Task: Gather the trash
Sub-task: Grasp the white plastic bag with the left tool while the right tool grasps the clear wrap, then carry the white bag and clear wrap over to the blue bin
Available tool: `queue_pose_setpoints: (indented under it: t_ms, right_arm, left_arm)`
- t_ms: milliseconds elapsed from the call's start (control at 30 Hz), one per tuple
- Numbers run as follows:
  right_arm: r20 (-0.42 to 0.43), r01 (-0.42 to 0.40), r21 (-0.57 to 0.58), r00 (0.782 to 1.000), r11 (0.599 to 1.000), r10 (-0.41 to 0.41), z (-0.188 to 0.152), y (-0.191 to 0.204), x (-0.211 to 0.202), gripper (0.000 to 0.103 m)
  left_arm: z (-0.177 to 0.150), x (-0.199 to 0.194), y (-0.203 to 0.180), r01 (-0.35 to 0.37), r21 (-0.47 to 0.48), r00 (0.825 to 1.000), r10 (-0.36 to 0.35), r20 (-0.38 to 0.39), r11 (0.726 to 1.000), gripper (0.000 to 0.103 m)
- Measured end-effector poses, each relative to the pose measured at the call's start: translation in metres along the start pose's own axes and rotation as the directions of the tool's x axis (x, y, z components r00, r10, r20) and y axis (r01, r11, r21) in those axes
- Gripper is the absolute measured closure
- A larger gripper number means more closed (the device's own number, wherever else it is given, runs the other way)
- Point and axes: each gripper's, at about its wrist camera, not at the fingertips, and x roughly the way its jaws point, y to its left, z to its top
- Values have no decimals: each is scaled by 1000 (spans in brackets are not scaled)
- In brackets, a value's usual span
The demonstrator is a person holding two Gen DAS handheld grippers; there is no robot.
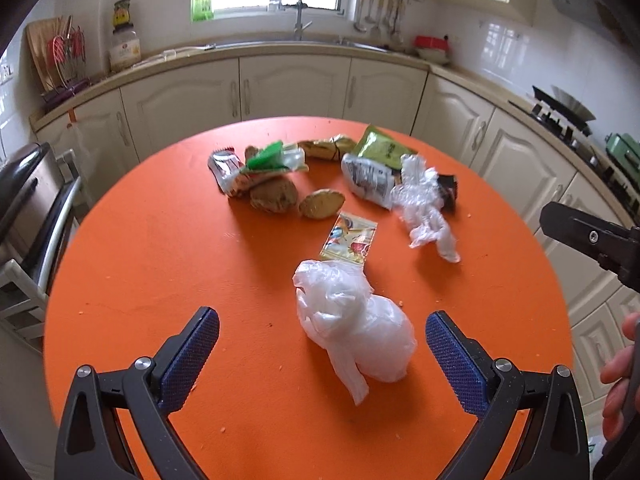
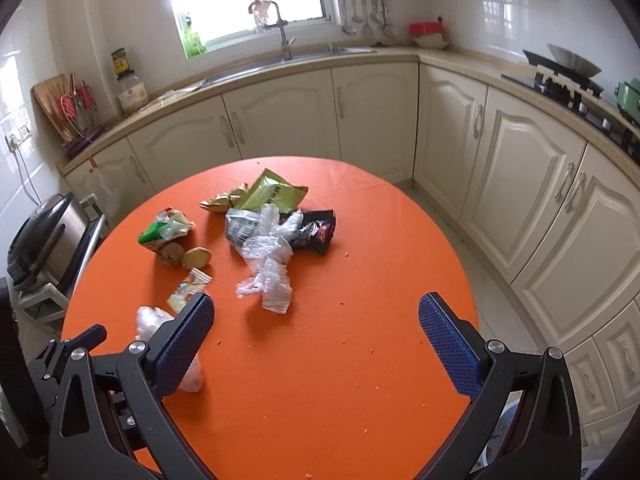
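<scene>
Trash lies scattered on a round orange table [image 1: 160, 264] [image 2: 360, 360]. A crumpled white plastic bag [image 1: 356, 328] [image 2: 150, 322] sits between the blue pads of my open left gripper [image 1: 322, 344], untouched. Beyond it lie a small colourful sachet [image 1: 350, 240] [image 2: 188, 292], clear crinkled plastic [image 1: 424, 204] [image 2: 268, 268], a green packet [image 1: 380, 148] [image 2: 276, 194], a silver wrapper [image 1: 366, 180], a black wrapper [image 2: 318, 230], a gold wrapper [image 1: 326, 148] [image 2: 220, 202], a green carton [image 1: 266, 158] [image 2: 164, 230] and potato pieces [image 1: 320, 204] [image 2: 196, 258]. My right gripper [image 2: 316, 338] hovers open over bare table.
Cream kitchen cabinets [image 2: 520, 184] curve around the table, with a sink [image 2: 288, 56] under the window and a stove [image 2: 560, 80] to the right. A chrome bin [image 2: 44, 236] stands left of the table. A hand [image 1: 620, 380] holds the right gripper's handle at the edge of the left wrist view.
</scene>
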Motion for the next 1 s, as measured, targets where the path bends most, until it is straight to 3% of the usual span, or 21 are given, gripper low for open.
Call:
queue_pose_setpoints:
  t_ms: [67,133,200,433,500,567,600,633,700,800,1000]
  right_arm:
    - [-15,-3,-4,1000,1000,3,1,1,11,0]
    - [-34,-12,-9,999,1000,11,4,4,25,0]
    - [-49,-21,-15,999,1000,21,7,8,38,0]
    - [-122,-50,-30,991,998,46,20,27,101,0]
    - [-149,-53,-40,988,998,47,22,34,118,6]
    - [-168,-60,-51,984,997,51,22,39,130,30]
    - [-140,-44,-81,990,996,33,22,44,130,33]
    - [-141,-43,-93,990,995,30,21,46,132,50]
    - [-141,-51,-116,989,992,35,19,49,131,70]
    - [-150,-105,-94,985,990,90,13,43,124,78]
    - [-102,-157,-32,983,987,153,-3,20,76,78]
  left_arm:
    - [10,13,4,16,-10,1000,-16,-6,1000,7]
    - [18,26,9,47,-20,999,-48,-21,999,34]
    - [27,36,15,80,-37,996,-81,-38,996,49]
    - [43,40,37,73,-20,997,-73,-6,997,55]
    - [47,39,44,64,-17,998,-64,-1,998,55]
    - [53,39,53,61,-24,998,-61,1,998,55]
    - [57,40,57,59,-27,998,-59,5,998,55]
    - [60,41,58,58,-28,998,-58,7,998,55]
    - [67,42,63,55,-30,998,-55,16,998,55]
    - [74,40,67,59,-27,998,-58,27,998,55]
    - [71,32,63,76,2,995,-76,60,997,55]
